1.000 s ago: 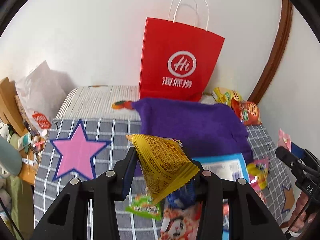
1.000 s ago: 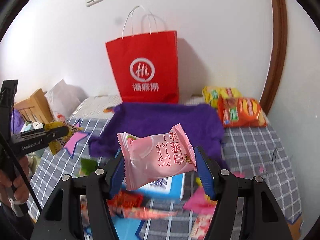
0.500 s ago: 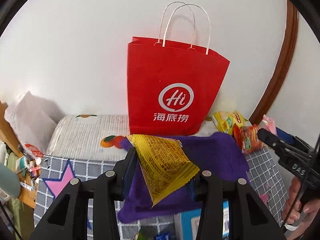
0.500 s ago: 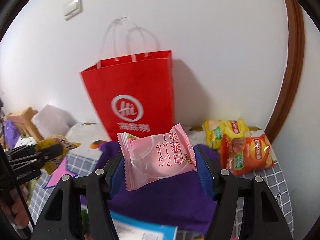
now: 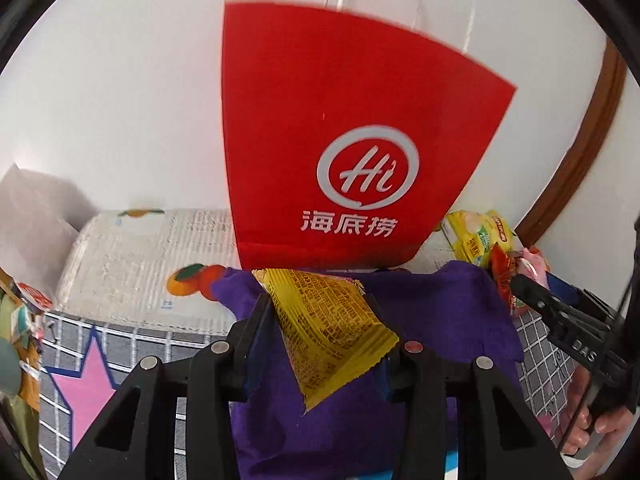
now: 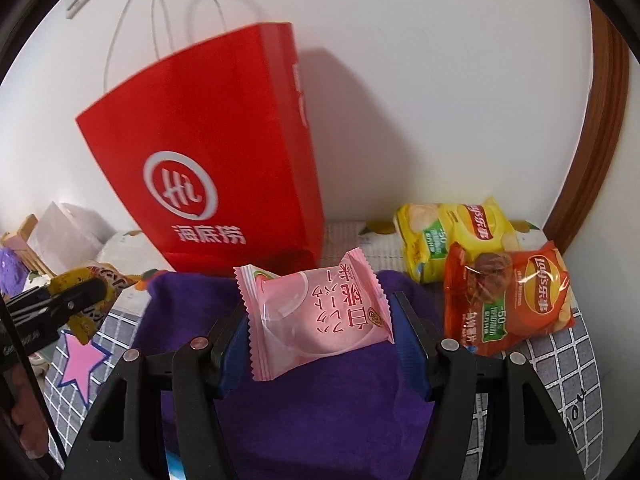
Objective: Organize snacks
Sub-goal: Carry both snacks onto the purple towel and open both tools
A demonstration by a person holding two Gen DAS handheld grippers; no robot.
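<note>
I see both views bright and evenly lit, with soft daylight-like light on the white wall (image 6: 420, 80). In my right wrist view the red paper bag (image 6: 224, 152) throws a grey shadow on the wall to its right. In my left wrist view the top edge of the bag (image 5: 340, 112) is smeared by motion blur. The transparent window of the pink snack packet (image 6: 316, 320) shows a little glare. The fisheye lens bends the brown door frame (image 6: 596, 120), and the corners are black.
</note>
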